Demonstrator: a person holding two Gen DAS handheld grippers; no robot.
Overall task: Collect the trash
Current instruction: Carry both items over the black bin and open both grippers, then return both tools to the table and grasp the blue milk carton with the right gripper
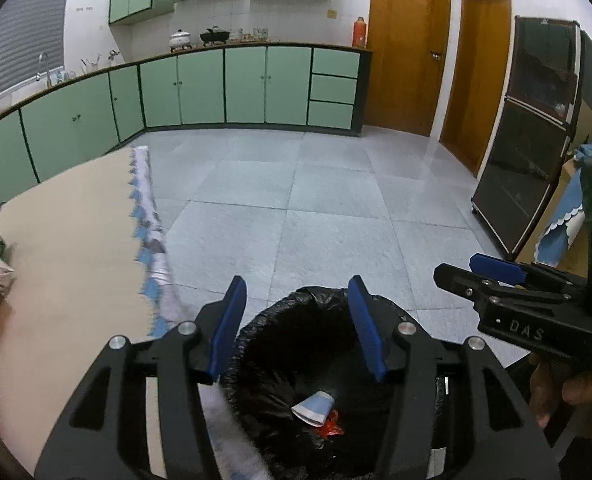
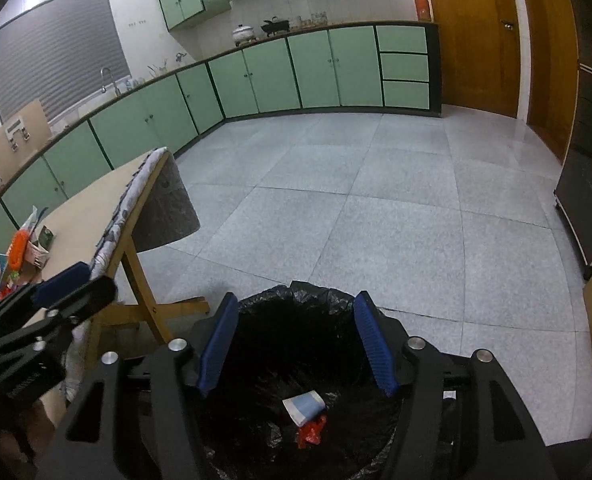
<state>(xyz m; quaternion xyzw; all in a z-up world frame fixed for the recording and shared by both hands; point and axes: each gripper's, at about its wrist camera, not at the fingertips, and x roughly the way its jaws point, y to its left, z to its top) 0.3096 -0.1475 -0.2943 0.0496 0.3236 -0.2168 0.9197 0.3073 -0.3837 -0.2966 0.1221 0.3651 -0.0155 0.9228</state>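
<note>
A bin lined with a black bag (image 1: 280, 364) stands on the floor below both grippers; it also shows in the right wrist view (image 2: 296, 360). Inside lie a crushed blue and white paper cup (image 1: 314, 402) (image 2: 304, 403) and a red wrapper (image 1: 330, 428) (image 2: 312, 432). My left gripper (image 1: 296, 328) is open and empty above the bin. My right gripper (image 2: 296, 344) is open and empty above the bin too, and shows at the right of the left wrist view (image 1: 492, 272). More trash (image 2: 20, 256) lies on the table at the left.
A wooden table (image 2: 84, 216) with a patterned cloth edge stands left of the bin. Green cabinets (image 1: 224, 84) run along the far wall. A dark cabinet (image 1: 528, 140) stands at the right. Grey tiled floor (image 2: 376, 208) lies ahead.
</note>
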